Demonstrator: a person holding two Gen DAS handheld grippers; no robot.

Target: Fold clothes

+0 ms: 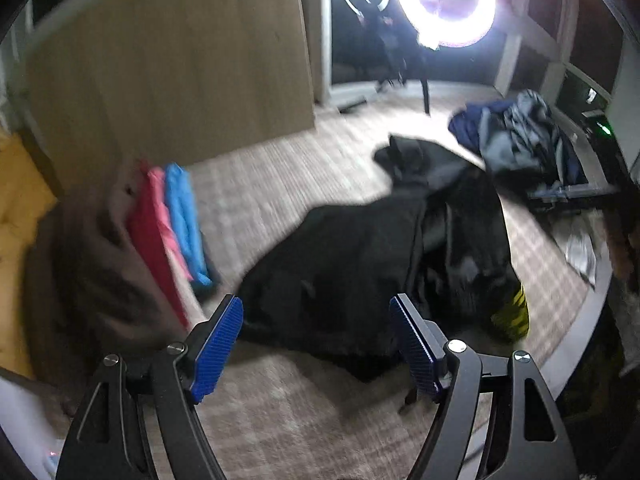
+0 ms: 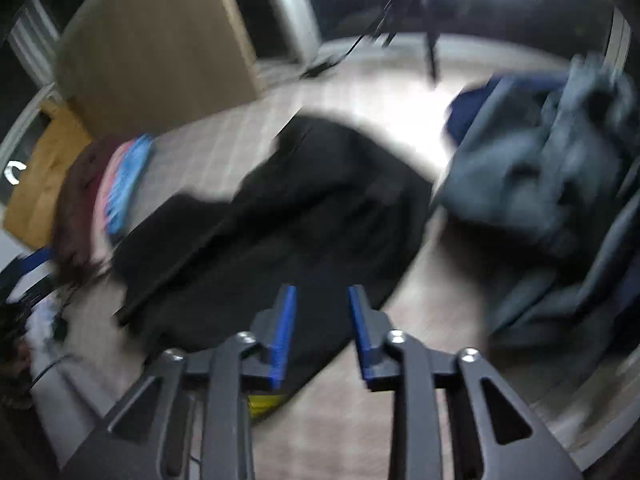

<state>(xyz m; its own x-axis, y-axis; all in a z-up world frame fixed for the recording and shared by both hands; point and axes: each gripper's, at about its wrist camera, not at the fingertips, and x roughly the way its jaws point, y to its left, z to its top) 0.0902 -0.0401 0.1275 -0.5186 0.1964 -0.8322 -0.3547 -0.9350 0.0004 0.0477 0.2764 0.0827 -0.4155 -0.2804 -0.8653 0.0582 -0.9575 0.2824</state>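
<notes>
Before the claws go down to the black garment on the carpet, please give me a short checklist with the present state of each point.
1. Left claw open, nothing between its blue pads: ok.
2. Right claw partly open and empty: ok.
3. Crumpled black fabric garment lying flat for folding: not ok, it is bunched and overlapped.
4. An edge or corner of the garment clear to grasp: cannot tell, the views are blurred.
5. Folded stack of red, pink and blue clothes apart from the garment: ok.
6. Heap of grey and dark blue clothes off the garment: cannot tell.
</notes>
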